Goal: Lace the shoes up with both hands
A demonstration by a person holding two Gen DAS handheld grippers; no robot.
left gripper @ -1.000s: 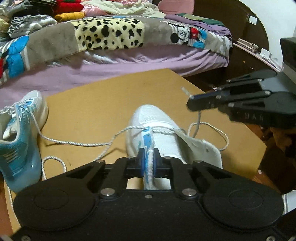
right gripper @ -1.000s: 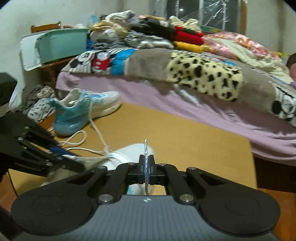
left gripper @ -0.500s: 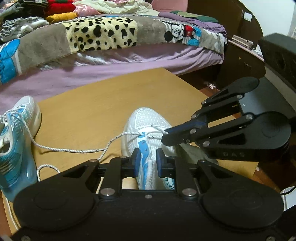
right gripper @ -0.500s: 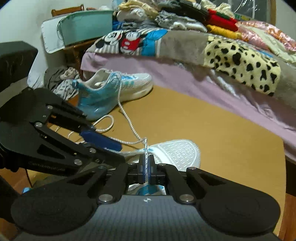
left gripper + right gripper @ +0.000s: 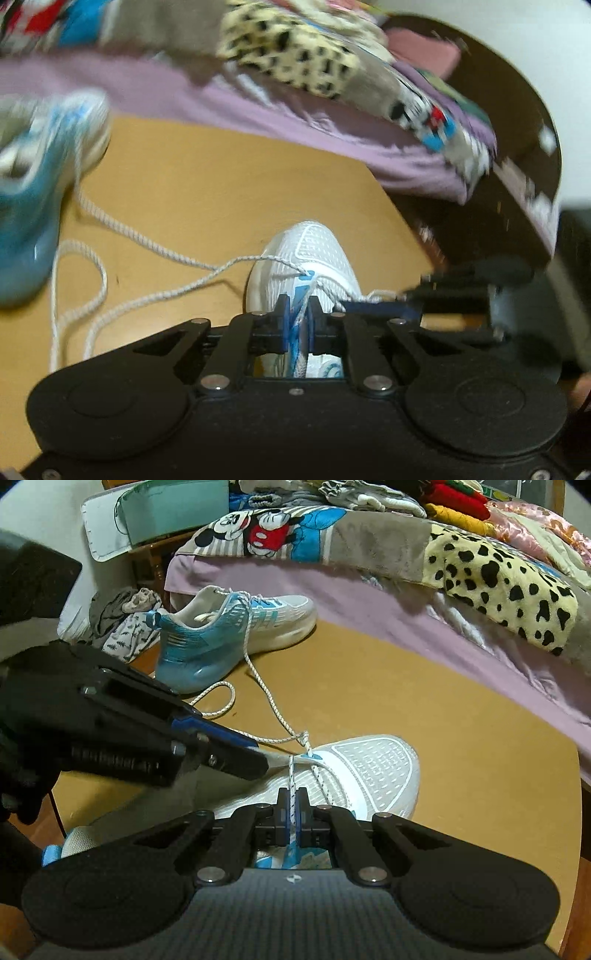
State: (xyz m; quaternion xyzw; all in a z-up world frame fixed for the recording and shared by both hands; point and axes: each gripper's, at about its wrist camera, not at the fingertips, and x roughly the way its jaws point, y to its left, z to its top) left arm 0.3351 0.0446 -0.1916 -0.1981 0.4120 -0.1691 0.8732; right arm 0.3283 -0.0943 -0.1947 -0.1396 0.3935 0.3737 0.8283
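I am working over the white shoe (image 5: 354, 771), which is lying on the brown table (image 5: 424, 701) with its toe pointing away from me toward the bed (image 5: 369, 602). My right gripper (image 5: 293, 814) is clamped tight on the lace (image 5: 291, 775); the cord is running straight up from between the blue pads to the front eyelets, where it is meeting a small knot near the toe. My left gripper (image 5: 297, 325) is sitting low over the shoe's tongue (image 5: 295, 332). Its jaws have just been closing and are now standing only narrowly apart, with the blue-and-white tongue and a strand of lace between them; I cannot tell whether the pads are actually pressing on either. From the right camera, the left gripper is reaching in from the side, its tips touching or just over the shoe's near edge beside the eyelets. The lace is trailing from the knot across the table to the blue shoe (image 5: 229, 635), which is standing at the far corner, well apart from the white one, with a loose loop lying beside it. The left camera's view is blurred.
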